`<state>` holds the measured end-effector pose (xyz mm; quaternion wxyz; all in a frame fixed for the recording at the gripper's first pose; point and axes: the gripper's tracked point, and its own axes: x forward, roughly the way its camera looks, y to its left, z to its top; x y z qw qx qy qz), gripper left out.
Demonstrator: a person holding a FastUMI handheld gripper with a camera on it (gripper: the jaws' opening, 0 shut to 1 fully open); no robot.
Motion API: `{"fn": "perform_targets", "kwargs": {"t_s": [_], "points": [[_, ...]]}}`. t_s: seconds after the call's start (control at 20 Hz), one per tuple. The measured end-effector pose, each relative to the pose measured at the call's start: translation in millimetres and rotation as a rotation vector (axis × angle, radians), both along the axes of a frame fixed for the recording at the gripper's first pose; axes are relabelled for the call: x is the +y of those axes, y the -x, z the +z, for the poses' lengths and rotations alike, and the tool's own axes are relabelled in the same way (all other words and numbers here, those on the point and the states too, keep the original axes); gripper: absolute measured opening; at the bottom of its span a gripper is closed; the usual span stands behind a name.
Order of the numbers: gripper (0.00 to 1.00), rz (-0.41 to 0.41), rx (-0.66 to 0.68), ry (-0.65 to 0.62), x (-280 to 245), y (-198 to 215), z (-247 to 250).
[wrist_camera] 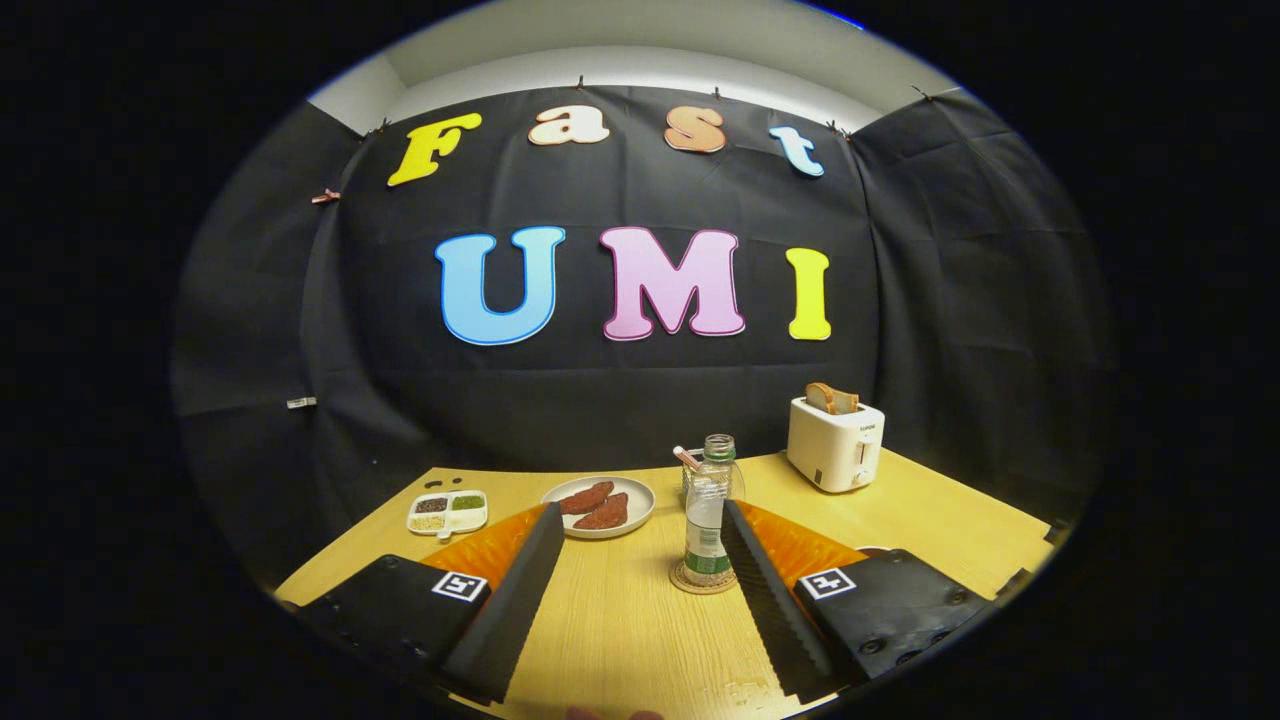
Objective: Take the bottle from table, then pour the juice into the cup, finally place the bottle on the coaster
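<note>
my fingers (pixel 640 520) are spread wide, holding nothing. the bottle (pixel 707 520) stands upright on the coaster (pixel 703 581), between my fingertips, close against the right one, cup (pixel 690 478) just behind.

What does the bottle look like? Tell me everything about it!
The bottle is clear plastic, tall and slim, with a green label band near its base and a little liquid low inside. No cap is visible on it. It stands upright on a round coaster on the wooden table, in front of a glass cup. The gripper has its jaws open; the bottle stands close beside one fingertip, seemingly not gripped.
</note>
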<state>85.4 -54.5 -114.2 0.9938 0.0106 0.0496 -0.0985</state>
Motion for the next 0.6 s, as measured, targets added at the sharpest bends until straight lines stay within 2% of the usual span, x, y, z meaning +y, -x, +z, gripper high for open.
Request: {"fn": "perform_targets", "kwargs": {"t_s": [0.6], "points": [[0.96,0.082,-0.05,-0.019,-11,46,50]]}}
